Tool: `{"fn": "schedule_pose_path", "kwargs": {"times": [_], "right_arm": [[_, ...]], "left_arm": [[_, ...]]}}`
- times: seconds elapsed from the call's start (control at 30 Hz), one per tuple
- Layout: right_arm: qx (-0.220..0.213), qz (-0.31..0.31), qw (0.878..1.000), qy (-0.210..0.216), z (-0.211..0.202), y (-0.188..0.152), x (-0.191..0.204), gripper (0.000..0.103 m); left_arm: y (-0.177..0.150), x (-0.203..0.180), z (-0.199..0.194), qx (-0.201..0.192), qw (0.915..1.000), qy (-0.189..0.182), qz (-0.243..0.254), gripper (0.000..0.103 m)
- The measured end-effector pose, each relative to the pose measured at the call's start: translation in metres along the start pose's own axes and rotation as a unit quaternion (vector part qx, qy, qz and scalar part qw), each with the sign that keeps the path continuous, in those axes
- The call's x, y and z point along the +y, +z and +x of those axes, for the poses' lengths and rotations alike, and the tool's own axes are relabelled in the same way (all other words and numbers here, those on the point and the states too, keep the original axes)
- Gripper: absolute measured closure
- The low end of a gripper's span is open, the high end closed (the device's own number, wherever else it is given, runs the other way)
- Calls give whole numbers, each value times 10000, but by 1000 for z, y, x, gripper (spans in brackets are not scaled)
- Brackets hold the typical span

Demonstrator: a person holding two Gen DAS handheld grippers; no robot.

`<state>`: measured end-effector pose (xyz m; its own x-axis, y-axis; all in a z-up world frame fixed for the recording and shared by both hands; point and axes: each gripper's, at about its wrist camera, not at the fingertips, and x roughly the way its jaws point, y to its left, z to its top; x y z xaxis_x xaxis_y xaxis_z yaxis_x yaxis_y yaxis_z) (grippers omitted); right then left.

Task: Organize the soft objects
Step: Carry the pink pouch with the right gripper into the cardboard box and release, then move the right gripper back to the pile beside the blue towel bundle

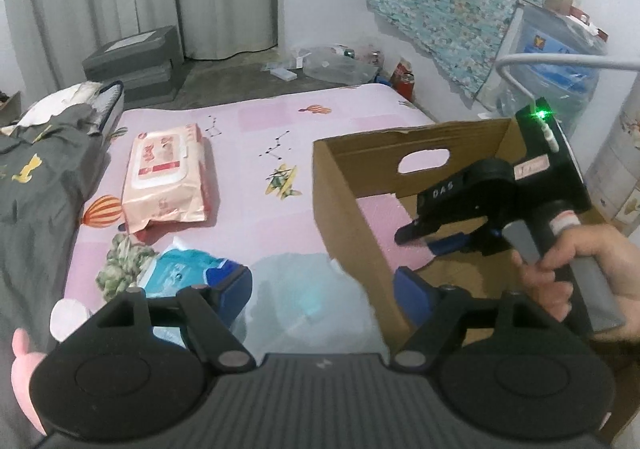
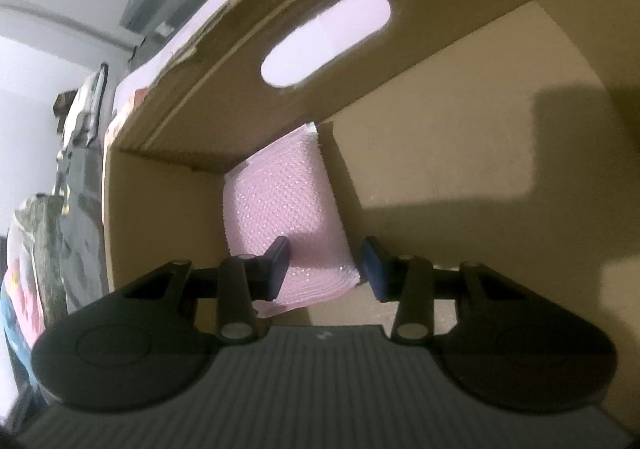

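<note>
The pink wrap point(image 2: 280, 201) already lies in the box point(image 1: 352, 209), between the right gripper point(image 2: 325, 265) jaws, which stand partly open around it, not pressing. The left gripper point(image 1: 322, 285), jaws wide and empty, hangs over the bed point(image 1: 256, 121); the wipes pack point(image 1: 166, 177) and blue pouch point(image 1: 180, 269) on its left remain to be boxed.

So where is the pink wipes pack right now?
In the left wrist view, the pink wipes pack lies flat on the pink bedsheet, left of the cardboard box and beyond the blue packet.
</note>
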<state>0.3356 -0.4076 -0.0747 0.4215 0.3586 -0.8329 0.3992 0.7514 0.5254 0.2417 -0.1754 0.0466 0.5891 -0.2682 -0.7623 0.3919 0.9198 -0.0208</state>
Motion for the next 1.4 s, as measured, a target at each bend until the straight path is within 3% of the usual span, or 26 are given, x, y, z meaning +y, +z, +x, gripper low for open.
{"fn": "schedule_pose_path", "kwargs": {"times": [0.33,0.47,0.7,0.87,1.13,1.27,1.4], "right_arm": [[-215,-23,9997,-127,-1,1,10,59],[-369,-120,9992,-99,-33,-1,-6,47],[-870,-489,9948,182,-104,-23,4,44],[-1039,-1000,9876,616,-143,-50,39,42],[-342,-1996,9684,1459,-134,-103,132,41],[76,-2206,9611,1657,-106,-119,173,41],[367,-2404,9553,1679,-78,-132,208,44]], "left_arm": [[-22,15,-10,23,9995,266,-138,16],[-33,24,-28,-97,9990,366,-249,12],[-58,45,-60,-220,9976,446,-481,11],[-81,73,-88,-413,9952,493,-743,12],[-108,127,-115,-578,9872,832,-1234,12],[-113,150,-122,-693,9838,986,-1325,19],[-115,159,-122,-673,9831,1158,-1252,31]]}}
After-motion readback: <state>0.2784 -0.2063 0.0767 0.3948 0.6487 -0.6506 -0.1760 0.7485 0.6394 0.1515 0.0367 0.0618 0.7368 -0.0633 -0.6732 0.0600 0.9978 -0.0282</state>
